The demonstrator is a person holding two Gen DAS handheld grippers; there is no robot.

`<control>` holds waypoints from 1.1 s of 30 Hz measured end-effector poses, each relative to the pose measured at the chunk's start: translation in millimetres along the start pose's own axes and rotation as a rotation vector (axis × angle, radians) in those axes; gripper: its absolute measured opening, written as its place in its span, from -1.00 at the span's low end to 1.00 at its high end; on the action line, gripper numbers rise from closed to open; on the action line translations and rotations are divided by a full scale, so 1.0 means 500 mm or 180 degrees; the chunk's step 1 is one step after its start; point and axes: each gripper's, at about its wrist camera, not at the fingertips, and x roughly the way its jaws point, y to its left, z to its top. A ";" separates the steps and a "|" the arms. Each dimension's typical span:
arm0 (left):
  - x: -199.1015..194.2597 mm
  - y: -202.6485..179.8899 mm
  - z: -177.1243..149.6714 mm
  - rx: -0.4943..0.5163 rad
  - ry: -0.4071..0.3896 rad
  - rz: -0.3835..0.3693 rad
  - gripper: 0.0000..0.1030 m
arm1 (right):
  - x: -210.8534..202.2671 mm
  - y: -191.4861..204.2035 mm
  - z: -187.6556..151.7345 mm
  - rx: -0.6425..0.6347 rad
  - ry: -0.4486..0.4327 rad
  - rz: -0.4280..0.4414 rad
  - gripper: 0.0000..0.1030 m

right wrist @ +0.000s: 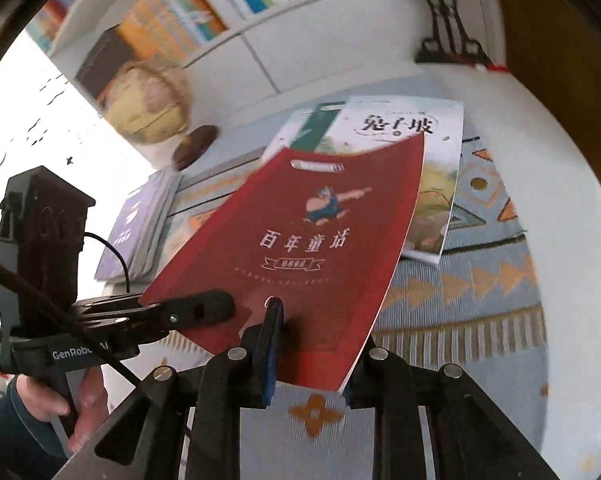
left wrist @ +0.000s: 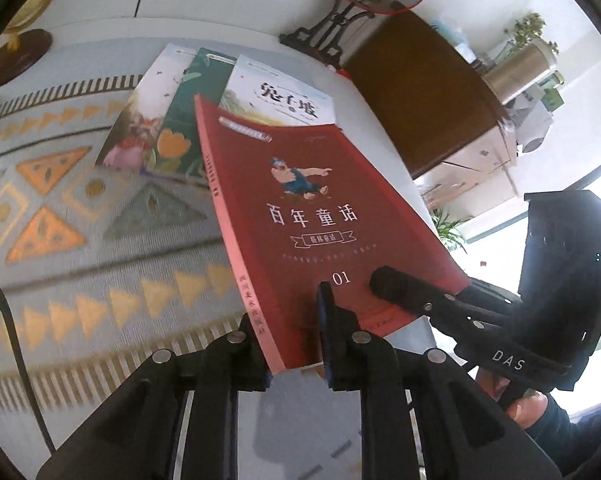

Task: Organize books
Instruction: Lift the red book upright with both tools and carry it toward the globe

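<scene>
White counter [left wrist: 228, 28] with a patterned runner [left wrist: 60, 216], backed by a bookshelf [right wrist: 204, 12]; a globe [right wrist: 148, 104] stands at the rear.

The red book [left wrist: 300, 216] is held off the counter, tilted, by its near edge. The left gripper [left wrist: 290, 332] is clamped on the corner by the spine; the right gripper [right wrist: 312, 344] is clamped on the opposite near corner. Both grips sit at the extreme lower edge.

Risks, as judged:
- The far end is unsupported, so the cover may sag or the book pivot out of the pads.
- If the two hands move unevenly, the book may twist or a corner may tear loose.
- The far edge overhangs the fanned books [left wrist: 168, 112] and could drag them.

Count: one red book held; three books fanned on the runner; one purple book stack [right wrist: 140, 224] at the counter's edge, number unclear; two grippers.
</scene>
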 end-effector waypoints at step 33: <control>-0.360 -0.108 -0.332 -0.0510 -0.1194 0.0602 -0.65 | -0.245 0.329 -0.204 -0.1500 -0.0342 0.0282 -0.56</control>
